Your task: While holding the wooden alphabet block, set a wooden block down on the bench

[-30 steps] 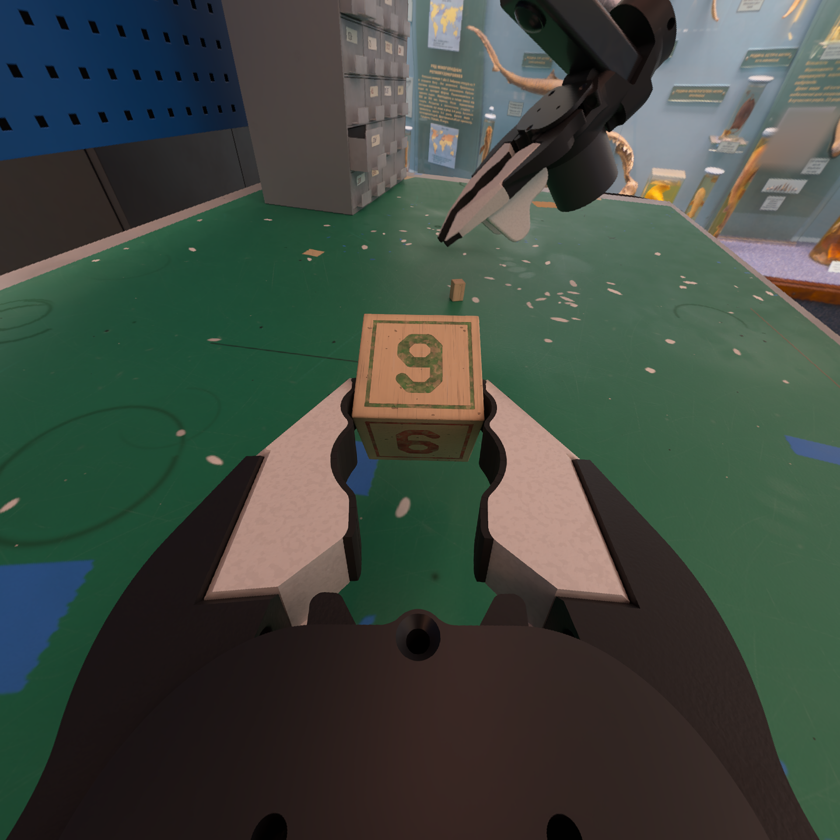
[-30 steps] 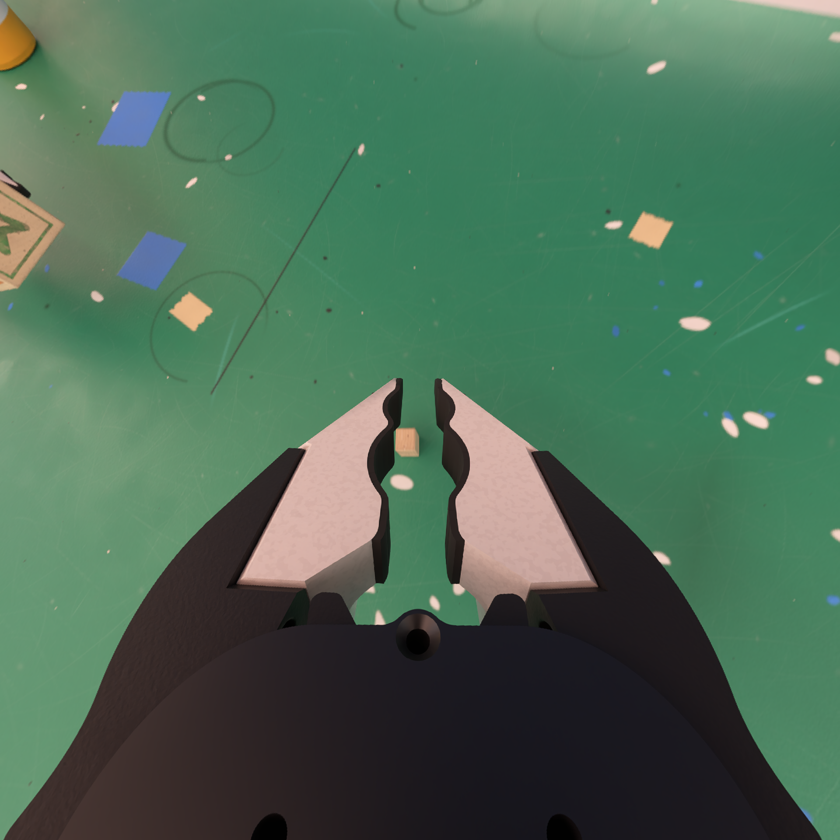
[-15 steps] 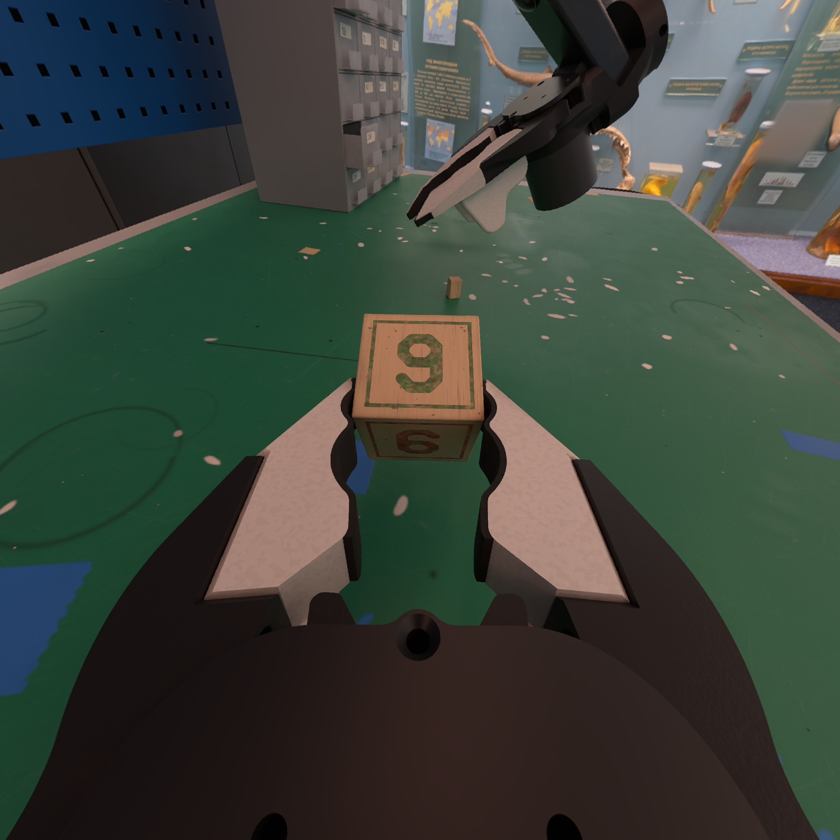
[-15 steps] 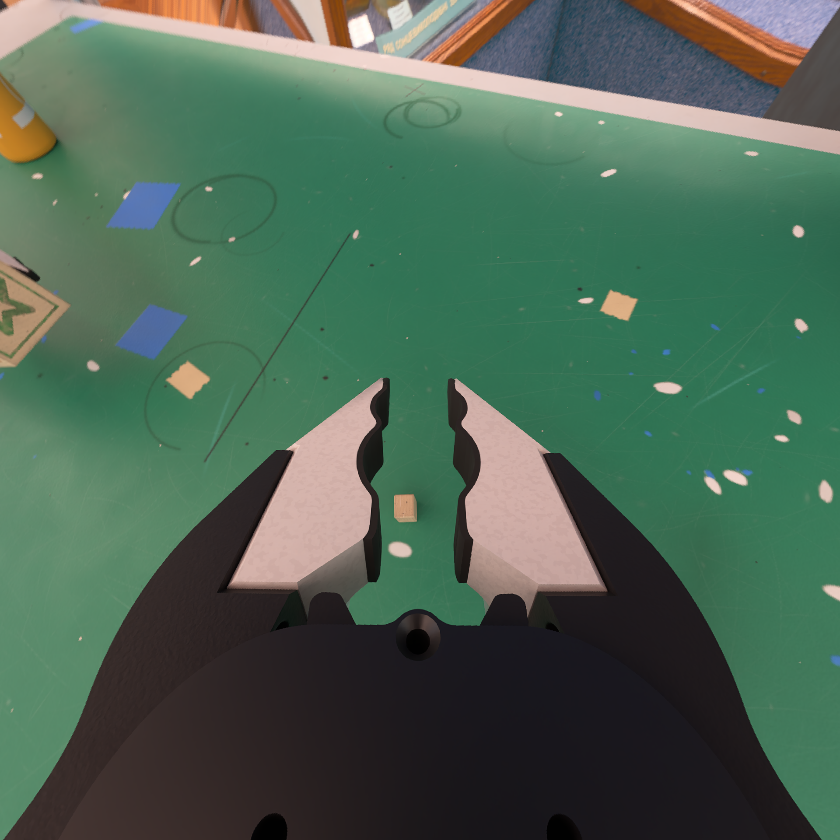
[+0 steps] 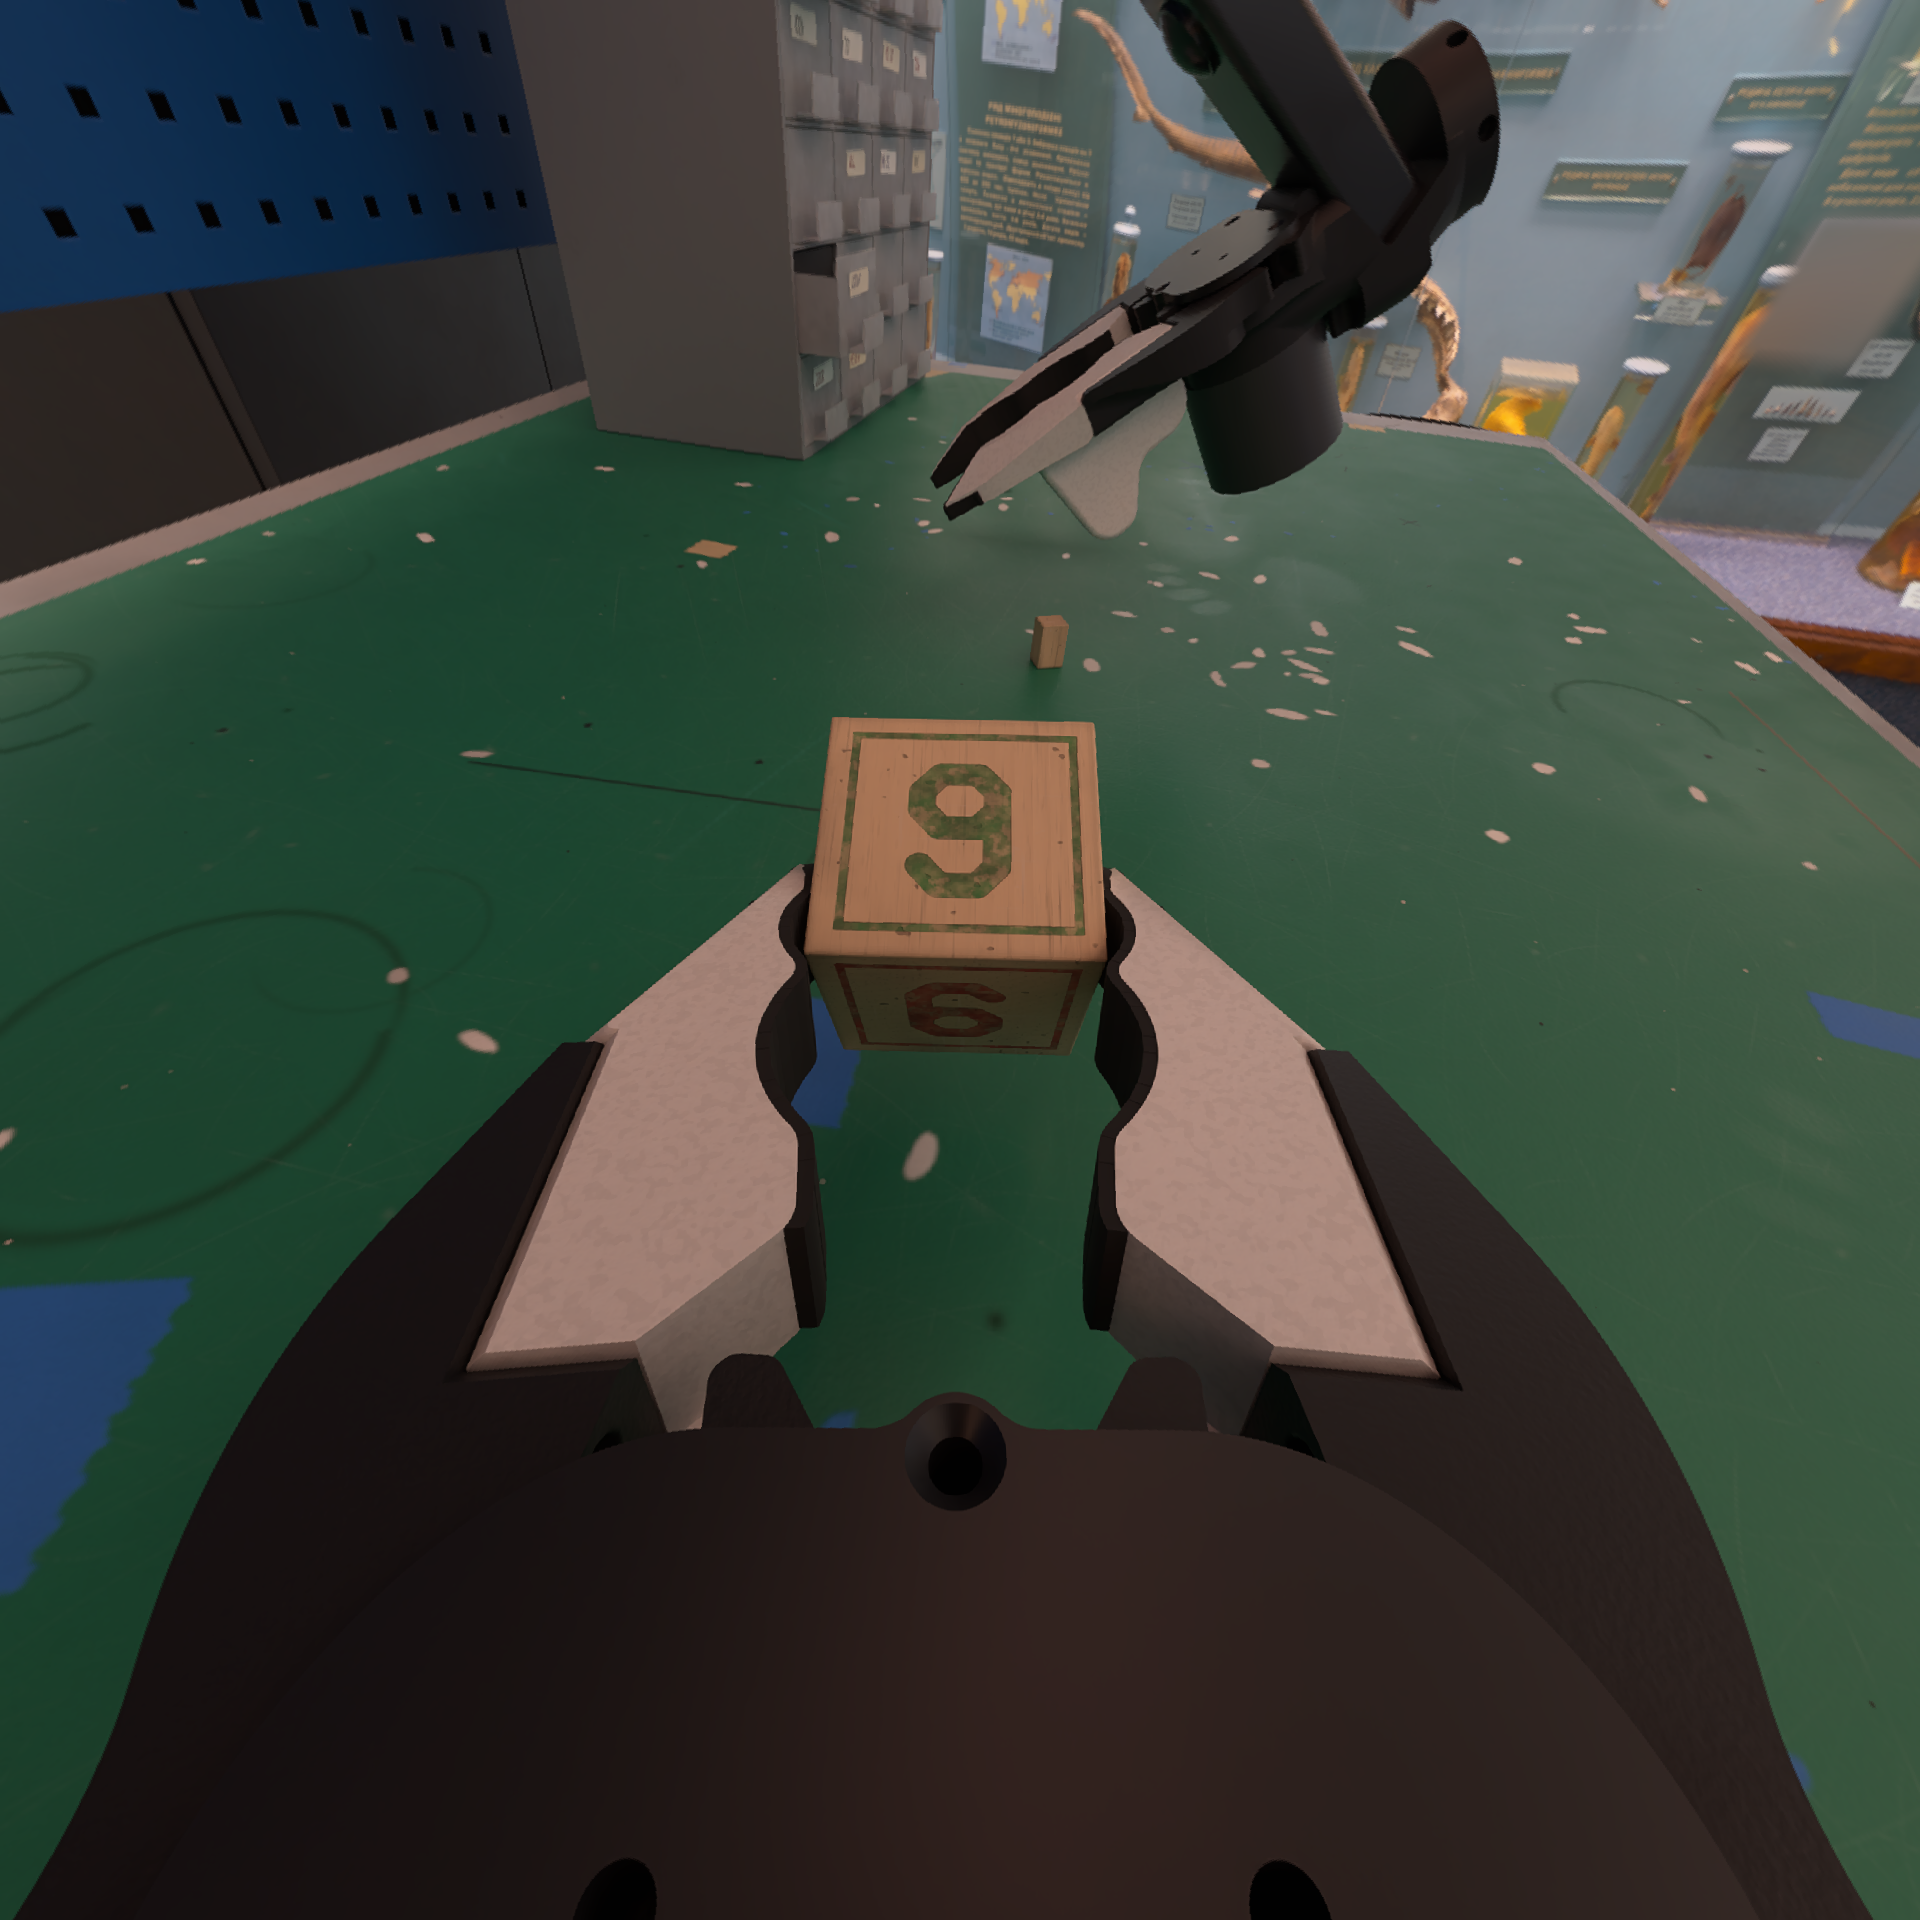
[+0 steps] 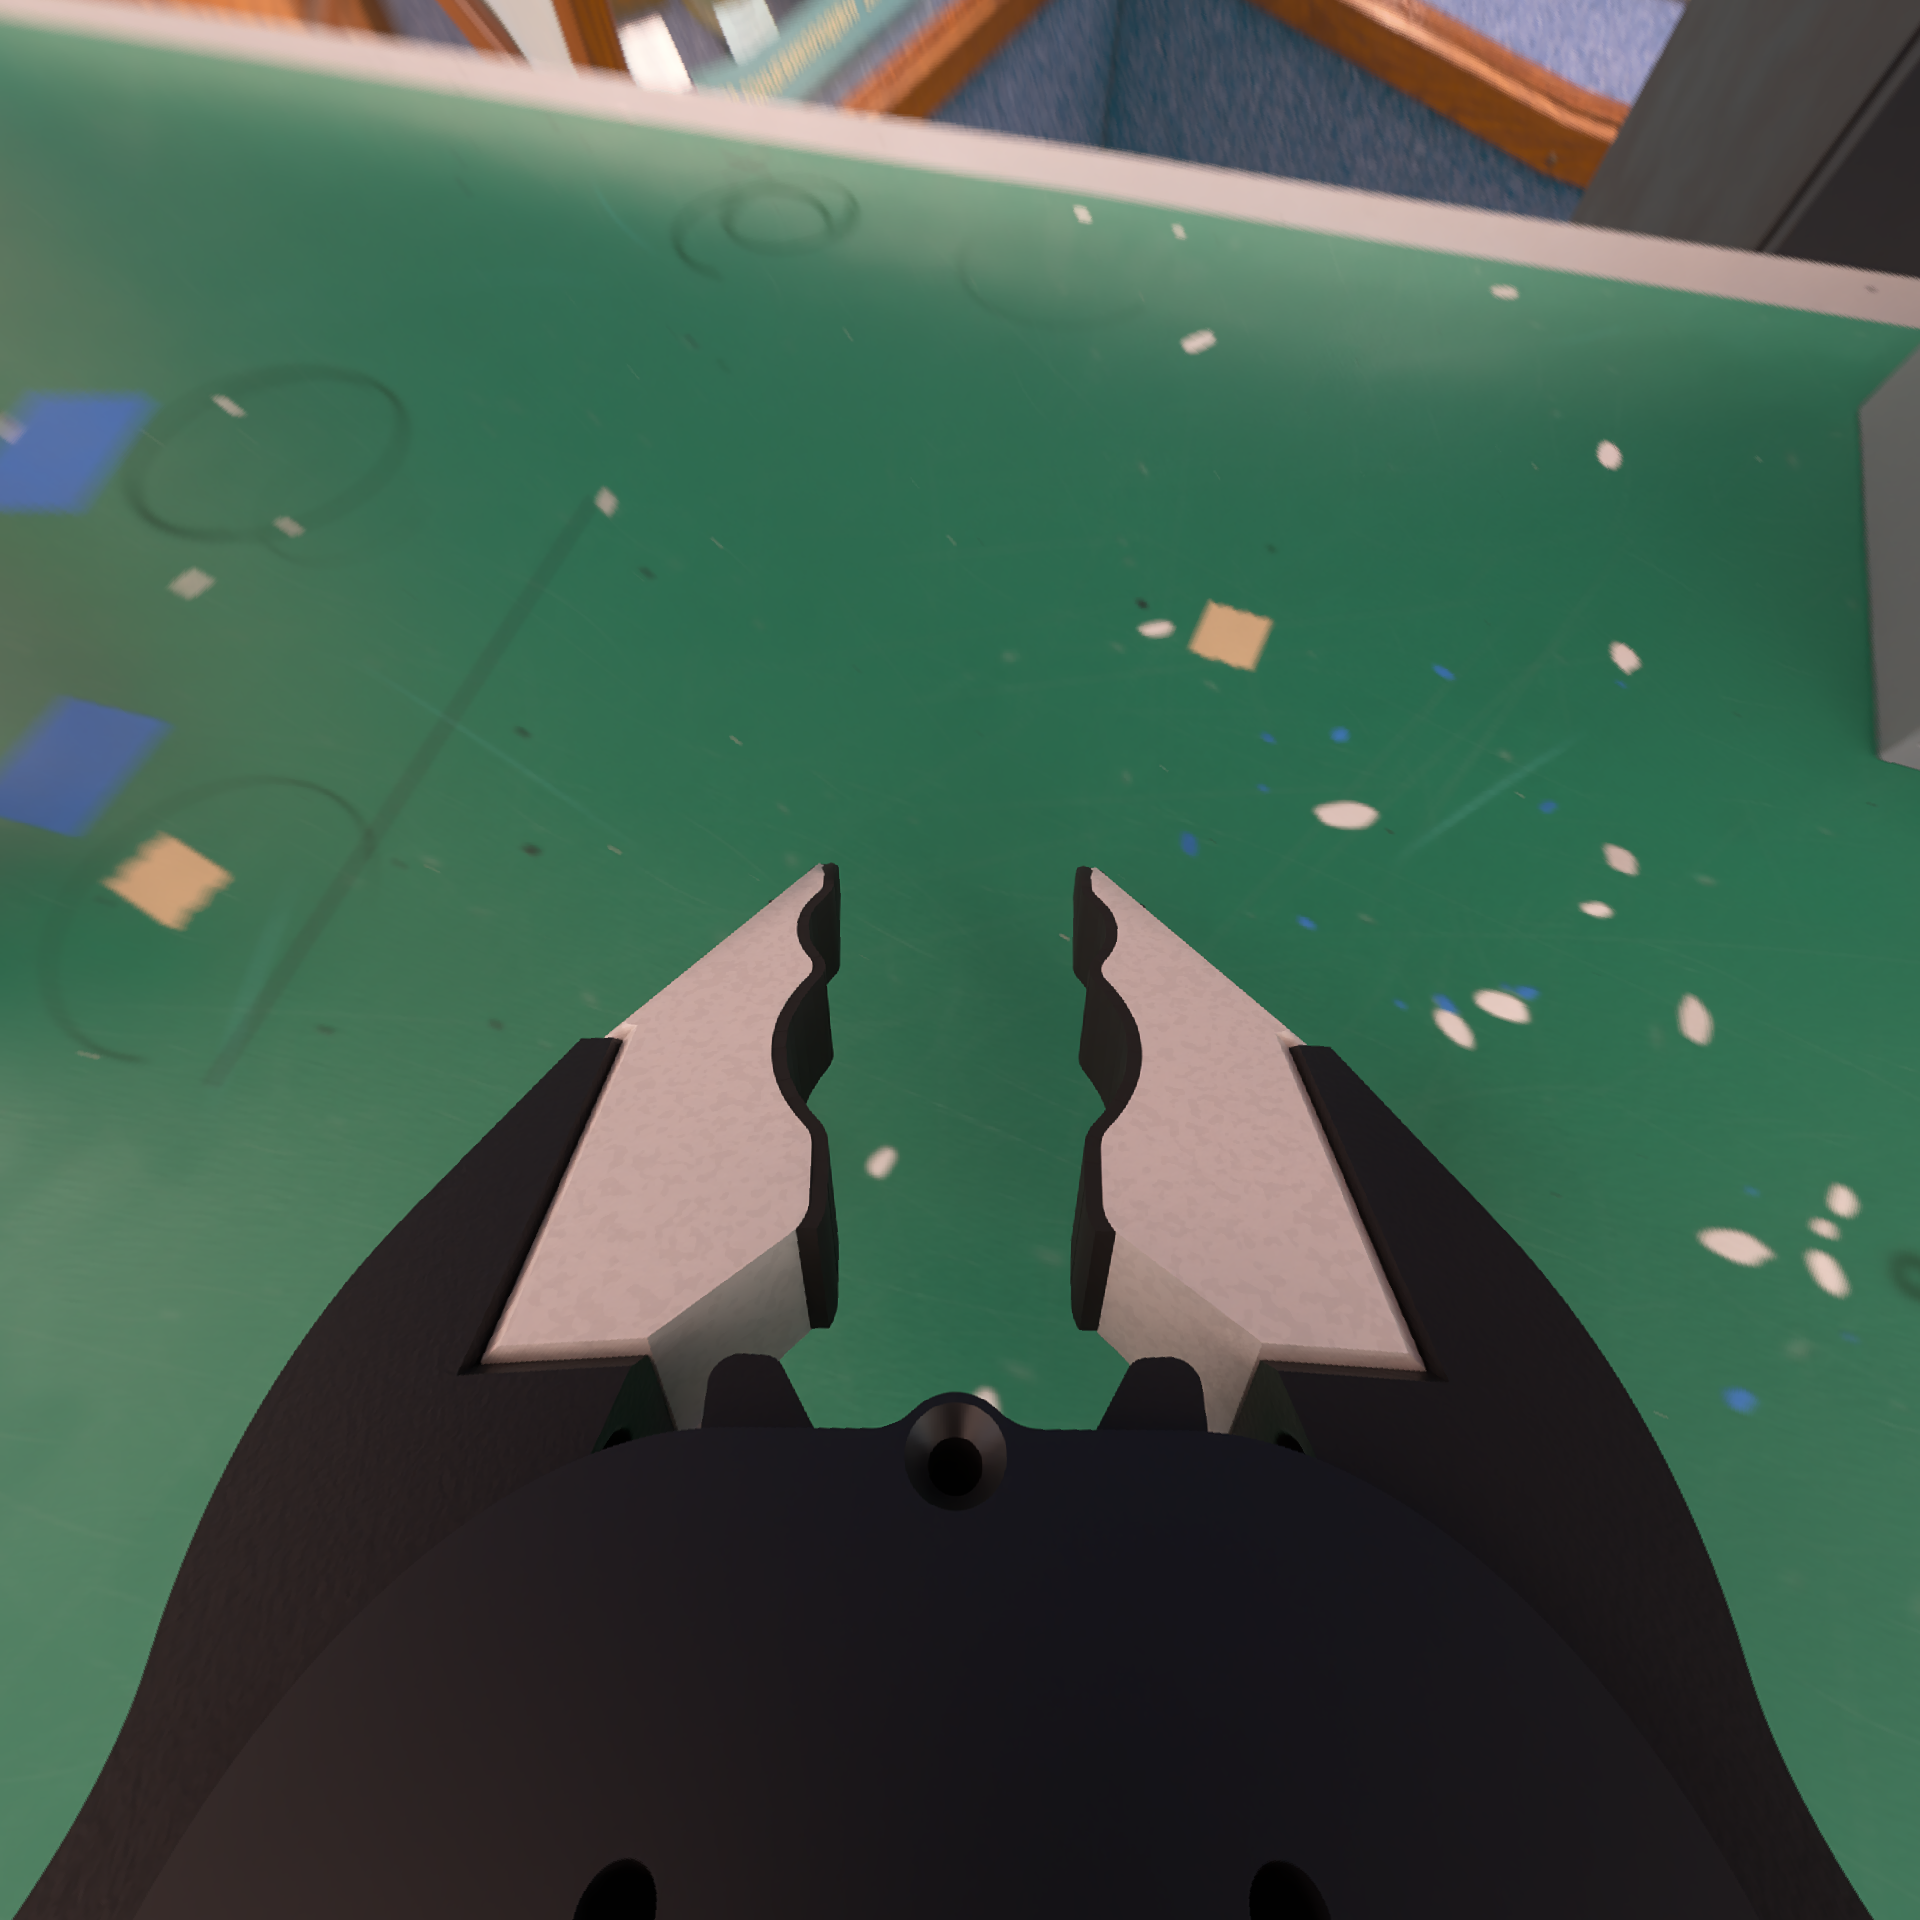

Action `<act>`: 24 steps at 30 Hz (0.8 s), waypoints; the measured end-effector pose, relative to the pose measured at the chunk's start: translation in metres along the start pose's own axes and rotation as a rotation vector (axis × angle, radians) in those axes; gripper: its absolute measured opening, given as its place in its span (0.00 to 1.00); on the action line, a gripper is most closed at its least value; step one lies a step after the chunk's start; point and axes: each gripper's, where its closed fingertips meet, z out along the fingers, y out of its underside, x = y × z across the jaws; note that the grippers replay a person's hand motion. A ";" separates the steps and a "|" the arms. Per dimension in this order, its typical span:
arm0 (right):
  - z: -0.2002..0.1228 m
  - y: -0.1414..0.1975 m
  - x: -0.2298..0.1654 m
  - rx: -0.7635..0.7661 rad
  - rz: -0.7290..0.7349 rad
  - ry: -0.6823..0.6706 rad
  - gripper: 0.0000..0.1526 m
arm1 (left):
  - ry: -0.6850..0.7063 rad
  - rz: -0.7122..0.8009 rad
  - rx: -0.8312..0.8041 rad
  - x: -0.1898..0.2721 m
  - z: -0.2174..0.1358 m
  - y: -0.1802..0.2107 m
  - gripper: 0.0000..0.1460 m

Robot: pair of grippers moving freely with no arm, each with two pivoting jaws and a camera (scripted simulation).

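My left gripper (image 5: pixel 956 914) is shut on the wooden alphabet block (image 5: pixel 958 847), a cube with a green figure on top and a red one on the near face, held a little above the green bench (image 5: pixel 416 831). A small plain wooden block (image 5: pixel 1048 641) stands upright on the bench beyond it. My right gripper (image 6: pixel 956 883) is open and empty; in the left wrist view it (image 5: pixel 961 488) hovers above and beyond the small block, pointing down to the left. The small block does not show in the right wrist view.
A grey drawer cabinet (image 5: pixel 748 208) stands at the bench's far left, and its corner (image 6: pixel 1886 582) shows at right in the right wrist view. A blue pegboard wall (image 5: pixel 260 135) runs along the left. The bench edge (image 6: pixel 1143 177) lies ahead of my right gripper. Display cases (image 5: pixel 1714 312) stand beyond.
My right gripper has opened wider, risen and pulled back from the small wooden block, which now stands alone and has left its view. My left gripper keeps holding the alphabet block still.
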 end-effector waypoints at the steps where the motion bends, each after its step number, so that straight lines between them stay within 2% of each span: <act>1: 0.002 0.005 0.007 -0.031 -0.019 0.021 0.29 | 0.001 -0.004 -0.006 0.000 0.001 0.001 0.36; 3: 0.008 0.013 0.017 -0.091 -0.039 0.039 0.29 | 0.006 -0.016 -0.014 -0.001 0.002 0.001 0.36; 6: 0.016 0.009 0.020 -0.086 -0.037 0.006 0.28 | 0.014 -0.036 -0.016 -0.001 0.003 0.002 0.36; 10: 0.027 -0.002 0.034 -0.073 -0.072 0.074 0.04 | 0.024 -0.049 -0.013 -0.001 0.002 0.001 0.36; 11: 0.029 -0.006 0.042 -0.069 -0.067 0.115 0.02 | 0.027 -0.050 -0.011 -0.001 0.002 0.001 0.36; 13: 0.031 -0.013 0.059 -0.044 -0.044 0.203 0.01 | 0.033 -0.054 -0.008 -0.001 0.002 0.001 0.36; 15: 0.034 -0.021 0.069 -0.013 -0.016 0.235 0.01 | 0.038 -0.059 -0.005 -0.001 0.001 0.000 0.36; 19: 0.045 -0.037 0.077 0.043 0.023 0.209 0.02 | 0.044 -0.073 -0.004 -0.002 0.002 0.000 0.36; 24: 0.059 -0.046 0.074 0.054 -0.013 0.172 0.04 | 0.044 -0.093 -0.001 -0.003 0.002 -0.001 0.36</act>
